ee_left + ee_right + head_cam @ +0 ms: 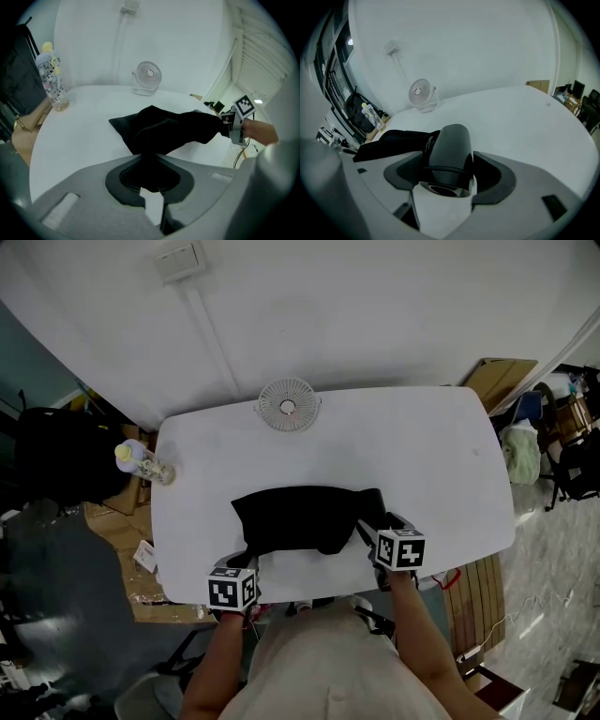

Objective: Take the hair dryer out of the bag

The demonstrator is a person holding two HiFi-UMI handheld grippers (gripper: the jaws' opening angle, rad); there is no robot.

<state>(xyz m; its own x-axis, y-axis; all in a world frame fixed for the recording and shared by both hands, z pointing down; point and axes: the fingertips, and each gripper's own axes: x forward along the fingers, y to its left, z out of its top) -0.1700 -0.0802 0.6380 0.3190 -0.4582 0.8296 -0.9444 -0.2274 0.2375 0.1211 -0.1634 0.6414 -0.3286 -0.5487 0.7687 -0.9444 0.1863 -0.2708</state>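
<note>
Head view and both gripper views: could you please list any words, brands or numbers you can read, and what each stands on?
No words, brands or numbers can be read in any view.
Marker cubes: black-and-white square patterns only, no letters.
Bottle: printed pattern, too small and blurred to read.
Fan: centre badge too small to read.

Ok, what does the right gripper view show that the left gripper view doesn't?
Right gripper view only: the hair dryer, its dark barrel clamped in the right gripper. Left gripper view only: the left gripper pinching the fabric of the bag. Both: the bag, the fan, the bottle and the white table.
</note>
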